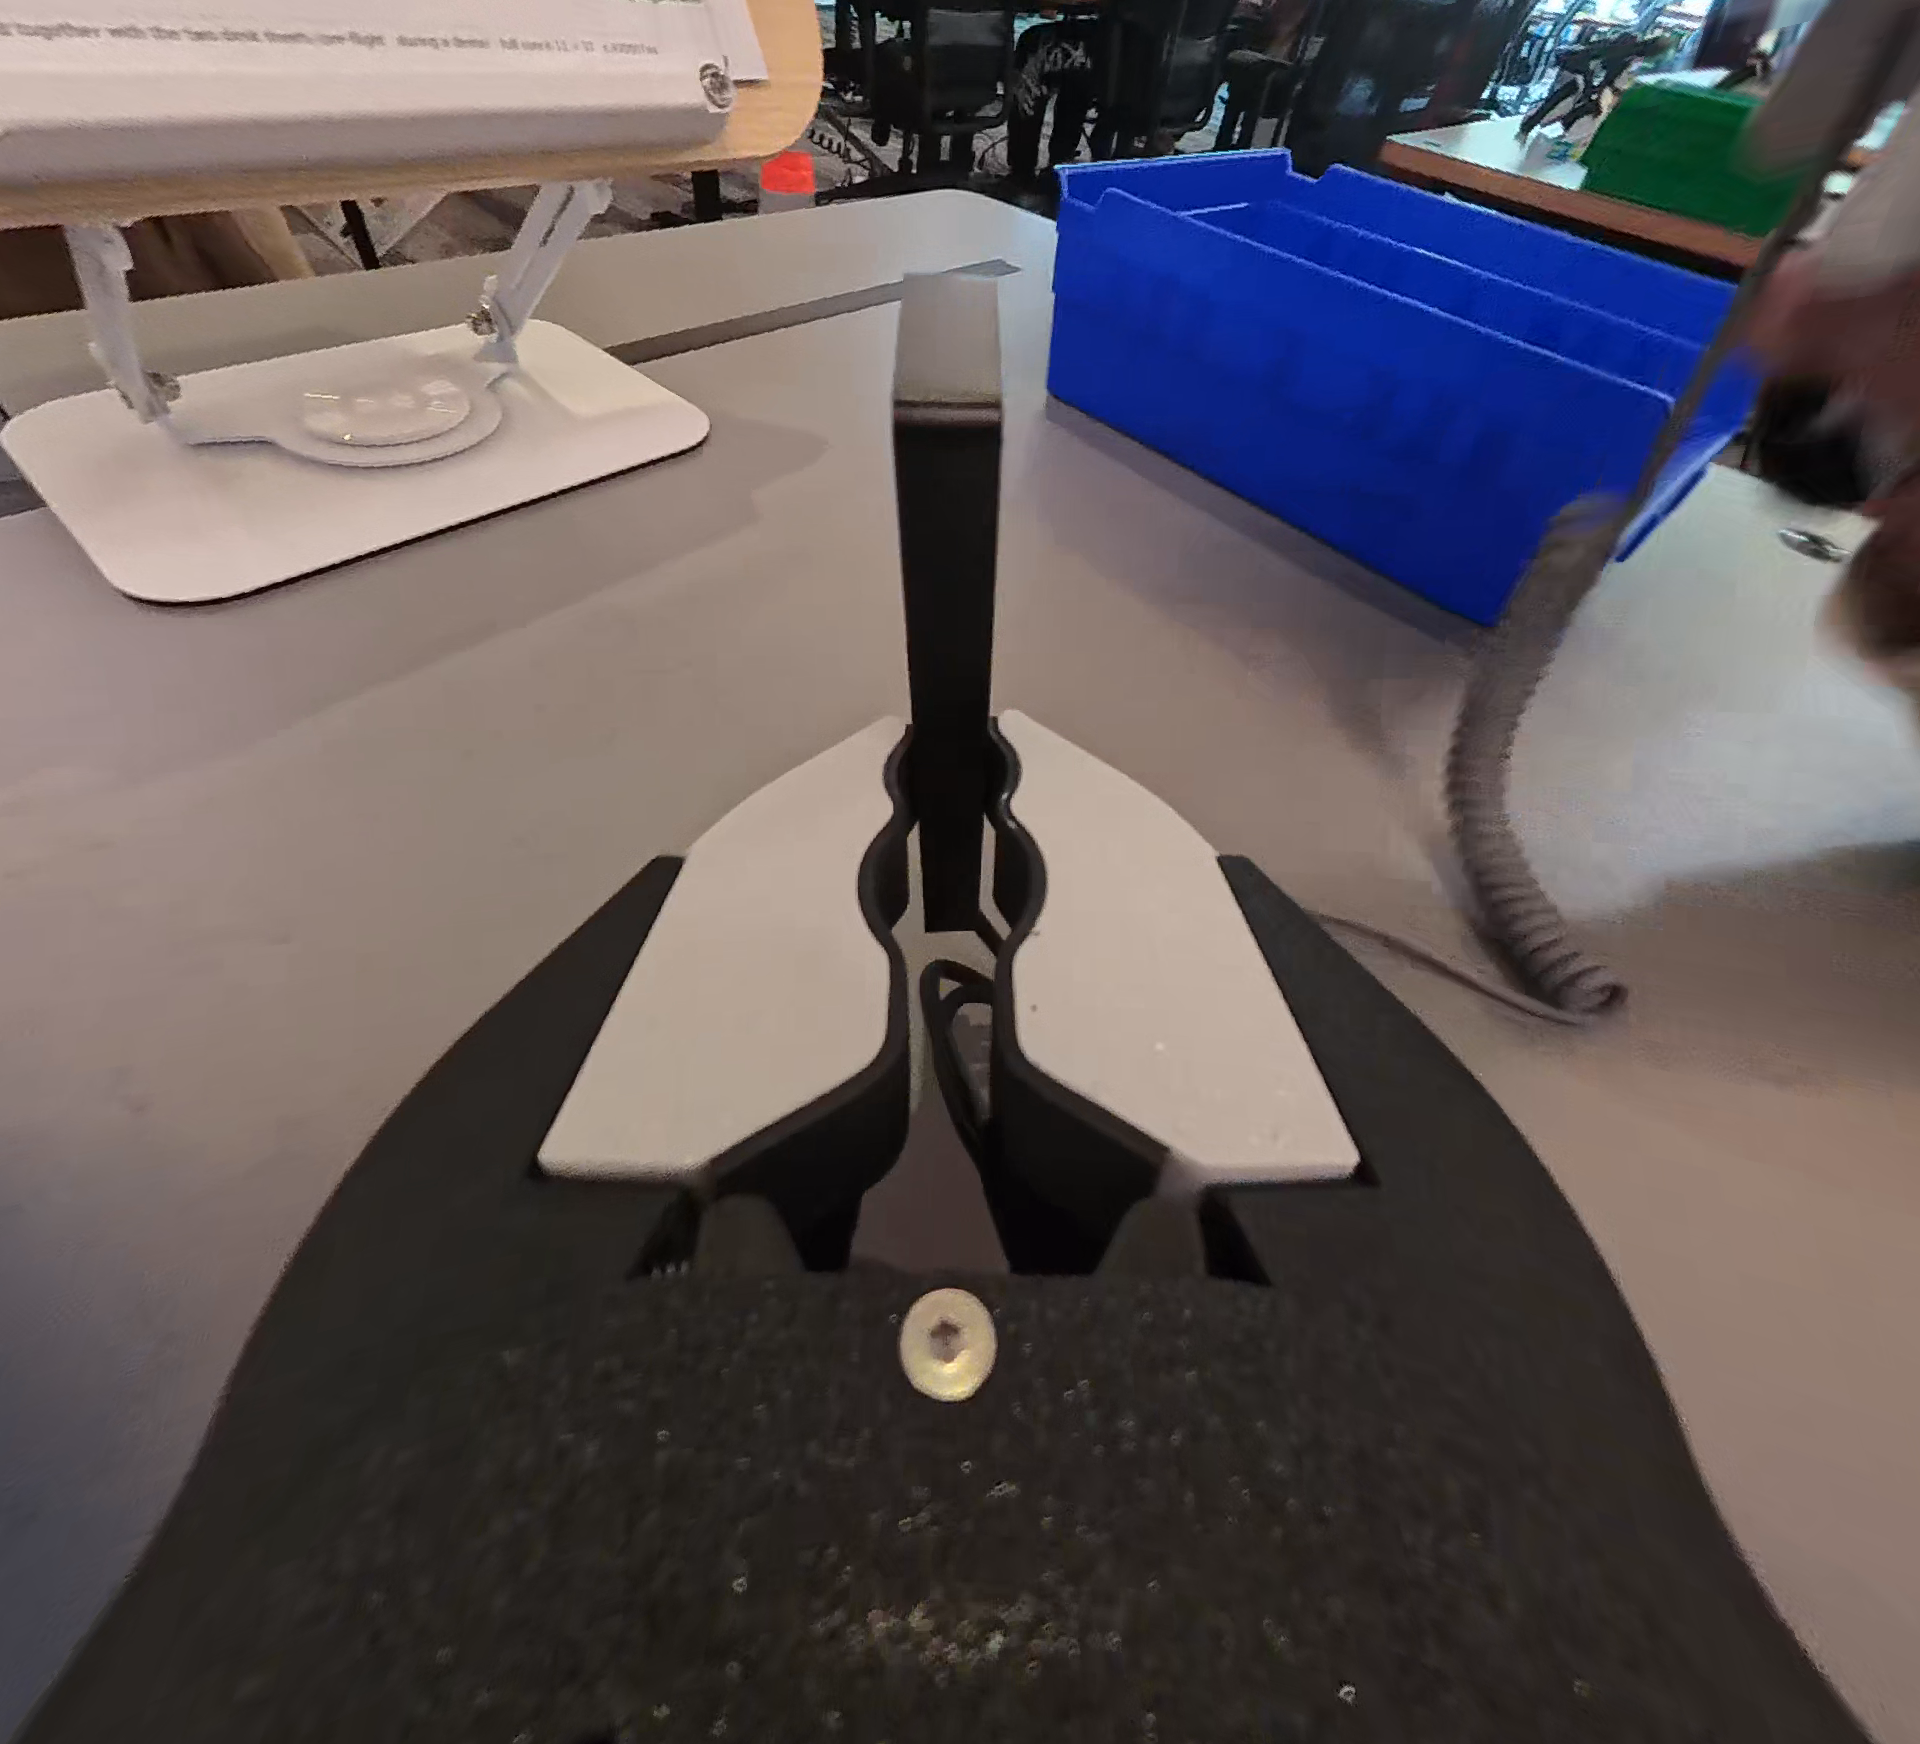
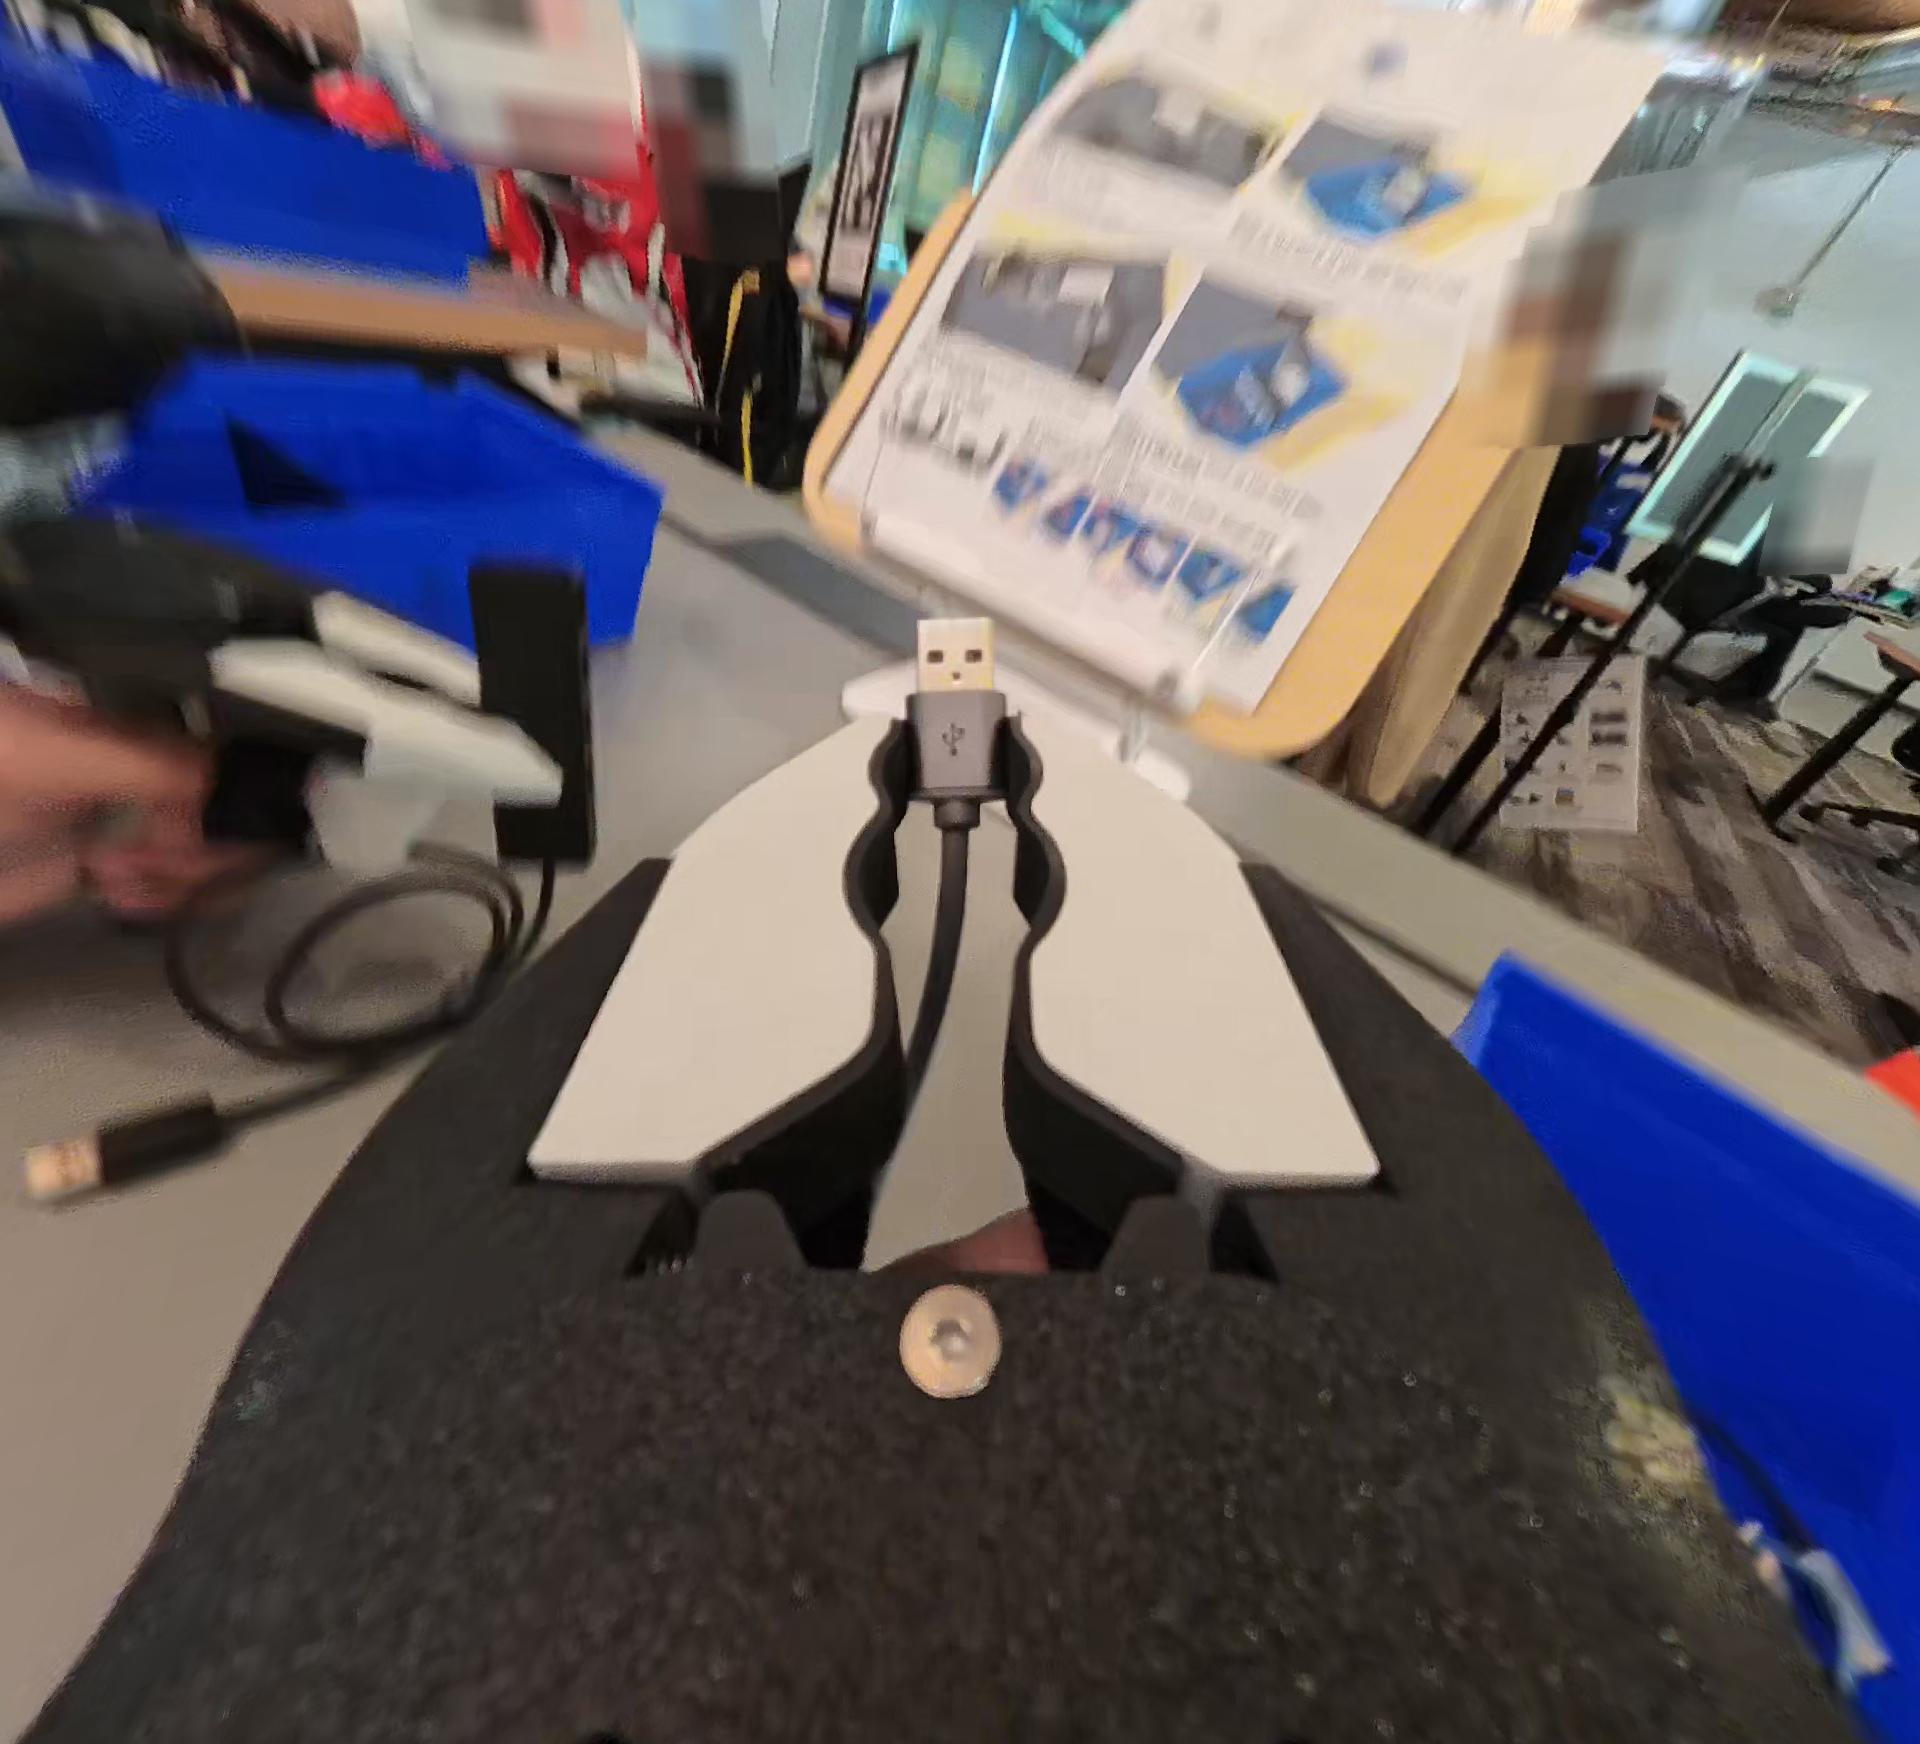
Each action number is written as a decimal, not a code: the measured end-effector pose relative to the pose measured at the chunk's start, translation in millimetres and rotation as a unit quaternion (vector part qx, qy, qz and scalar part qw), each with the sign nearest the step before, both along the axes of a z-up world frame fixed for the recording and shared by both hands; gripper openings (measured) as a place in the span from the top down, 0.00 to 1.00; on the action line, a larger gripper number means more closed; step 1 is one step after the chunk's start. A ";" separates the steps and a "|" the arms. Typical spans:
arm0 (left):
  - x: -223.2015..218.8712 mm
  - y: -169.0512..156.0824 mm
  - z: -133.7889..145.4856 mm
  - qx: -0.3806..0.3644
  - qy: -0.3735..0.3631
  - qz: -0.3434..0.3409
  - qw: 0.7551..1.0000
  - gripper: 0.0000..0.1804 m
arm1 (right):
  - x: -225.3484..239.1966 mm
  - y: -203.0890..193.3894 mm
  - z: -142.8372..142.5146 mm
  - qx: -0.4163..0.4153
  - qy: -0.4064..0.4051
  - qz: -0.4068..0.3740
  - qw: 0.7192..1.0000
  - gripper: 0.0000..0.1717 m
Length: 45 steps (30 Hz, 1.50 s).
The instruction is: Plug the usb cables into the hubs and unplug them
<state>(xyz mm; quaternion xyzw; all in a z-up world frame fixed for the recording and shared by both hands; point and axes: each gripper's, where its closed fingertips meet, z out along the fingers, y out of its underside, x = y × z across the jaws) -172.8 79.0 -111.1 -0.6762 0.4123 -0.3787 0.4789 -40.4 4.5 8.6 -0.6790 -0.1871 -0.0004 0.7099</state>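
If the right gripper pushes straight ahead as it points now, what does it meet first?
Likely the white stand base under the instruction board, just beyond the plug held in the right gripper. The hub is well off to the left. Depth is unclear.

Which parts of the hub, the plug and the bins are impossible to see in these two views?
- Black hub ports: left wrist view shows only its narrow edge.
- Hub's lower end: hidden between the left gripper fingers.
- USB plug cable's far end: runs behind the right gripper.
- Blue bin contents: wall hides them.
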 end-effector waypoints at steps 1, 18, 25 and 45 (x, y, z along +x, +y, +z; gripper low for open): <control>-1.7 0.7 -0.4 -0.002 0.000 0.001 1.000 0.94 | 5.3 -3.1 33.8 0.013 0.015 0.009 1.000 0.90; -1.2 -1.6 -7.6 -0.021 0.013 -0.006 1.000 0.94 | 180.1 26.2 336.2 -0.005 -0.185 -0.200 0.962 0.90; -0.5 -2.4 -8.6 -0.030 0.013 -0.012 0.999 0.94 | 243.4 53.4 208.1 -0.118 -0.127 -0.216 0.961 0.90; 1.4 -1.1 -15.7 -0.042 0.029 -0.011 0.999 0.94 | 277.4 43.2 -182.6 -0.555 -0.004 -0.170 0.814 0.93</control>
